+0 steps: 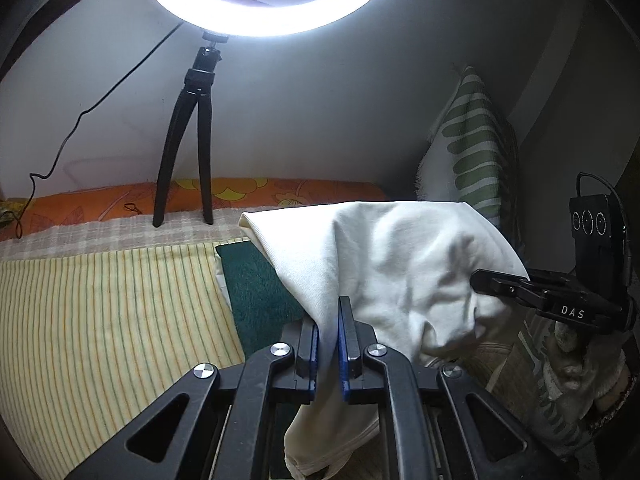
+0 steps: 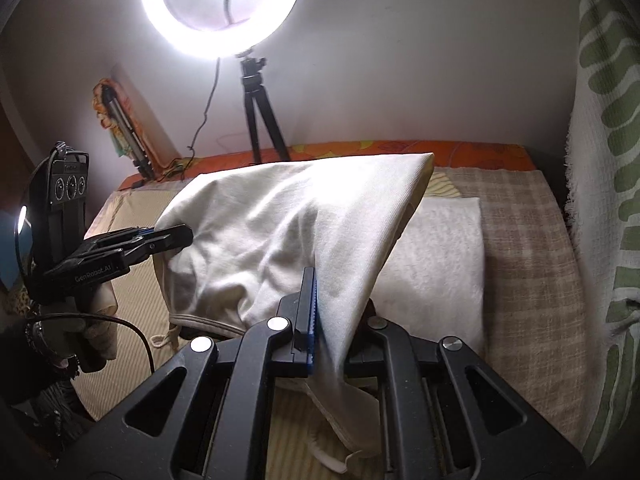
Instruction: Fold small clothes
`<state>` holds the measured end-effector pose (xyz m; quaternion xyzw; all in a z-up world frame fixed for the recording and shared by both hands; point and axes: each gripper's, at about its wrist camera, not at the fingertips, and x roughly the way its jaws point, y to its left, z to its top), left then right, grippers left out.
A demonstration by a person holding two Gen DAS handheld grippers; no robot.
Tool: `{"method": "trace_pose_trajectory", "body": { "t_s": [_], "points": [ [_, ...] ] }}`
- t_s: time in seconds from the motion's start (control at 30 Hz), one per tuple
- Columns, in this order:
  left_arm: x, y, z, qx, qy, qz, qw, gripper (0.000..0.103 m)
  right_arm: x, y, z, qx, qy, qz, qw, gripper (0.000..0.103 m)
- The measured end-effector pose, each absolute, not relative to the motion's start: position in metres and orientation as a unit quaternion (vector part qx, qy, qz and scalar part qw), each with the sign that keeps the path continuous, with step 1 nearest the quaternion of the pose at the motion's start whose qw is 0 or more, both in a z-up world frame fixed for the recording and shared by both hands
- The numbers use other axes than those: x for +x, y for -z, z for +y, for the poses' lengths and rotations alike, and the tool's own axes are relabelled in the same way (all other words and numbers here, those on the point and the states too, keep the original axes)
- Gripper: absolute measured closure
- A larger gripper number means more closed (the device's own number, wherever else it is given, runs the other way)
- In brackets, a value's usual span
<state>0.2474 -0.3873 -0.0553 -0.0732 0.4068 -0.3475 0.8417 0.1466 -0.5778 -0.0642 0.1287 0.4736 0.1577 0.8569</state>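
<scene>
A cream-white garment (image 1: 396,264) hangs lifted above the bed, held by both grippers. My left gripper (image 1: 329,312) is shut on its edge, cloth pinched between the blue pads and trailing down below the jaws. My right gripper (image 1: 480,278) shows in the left wrist view at the right, clamped on the garment's other side. In the right wrist view the garment (image 2: 288,220) drapes over my right gripper (image 2: 324,300), which is shut on it; its right finger is hidden by cloth. The left gripper (image 2: 180,236) grips the garment's left edge there.
A ring light on a black tripod (image 1: 192,136) stands at the bed's far edge by the wall. A folded white towel (image 2: 440,260) and a dark green cloth (image 1: 256,292) lie on the striped and checked bedding. A green-patterned cloth (image 2: 600,160) hangs at the right.
</scene>
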Motion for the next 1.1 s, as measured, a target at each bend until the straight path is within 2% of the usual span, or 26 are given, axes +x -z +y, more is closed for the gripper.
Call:
{"method": "trace_pose_trajectory", "body": {
  "t_s": [0.37,0.43,0.47,0.5,0.57,0.63,0.67,0.9,1.1],
  "points": [
    [0.259,0.081,-0.414,-0.04,0.327,0.425,0.843,0.095,0.167,0.101,-0.59,0.11,-0.113,0.501,0.851,0.093],
    [0.256,0.08,-0.417,-0.025,0.324,0.426,0.844,0.086,0.168,0.103,-0.589,0.097,-0.092,0.506,0.852,0.083],
    [0.256,0.079,-0.418,-0.022,0.324,0.427,0.844,0.07,0.169,0.104,-0.588,0.088,-0.08,0.51,0.852,0.08],
    [0.255,0.078,-0.418,-0.021,0.323,0.427,0.844,0.062,0.167,0.104,-0.589,0.084,-0.073,0.513,0.851,0.076],
    [0.253,0.074,-0.417,-0.02,0.321,0.421,0.848,0.058,0.166,0.103,-0.59,0.079,-0.057,0.515,0.852,0.069],
    [0.251,0.071,-0.416,-0.016,0.322,0.421,0.848,0.05,0.163,0.098,-0.594,0.082,-0.042,0.508,0.856,0.054],
    [0.249,0.07,-0.416,-0.016,0.321,0.42,0.849,0.046,0.16,0.094,-0.596,0.086,-0.039,0.505,0.858,0.053],
    [0.231,0.049,-0.409,-0.007,0.32,0.401,0.859,0.036,0.142,0.068,-0.588,0.085,-0.03,0.486,0.869,0.053],
    [0.207,0.024,-0.393,-0.002,0.327,0.383,0.864,0.031,0.126,0.046,-0.57,0.088,-0.03,0.468,0.879,0.053]
  ]
}}
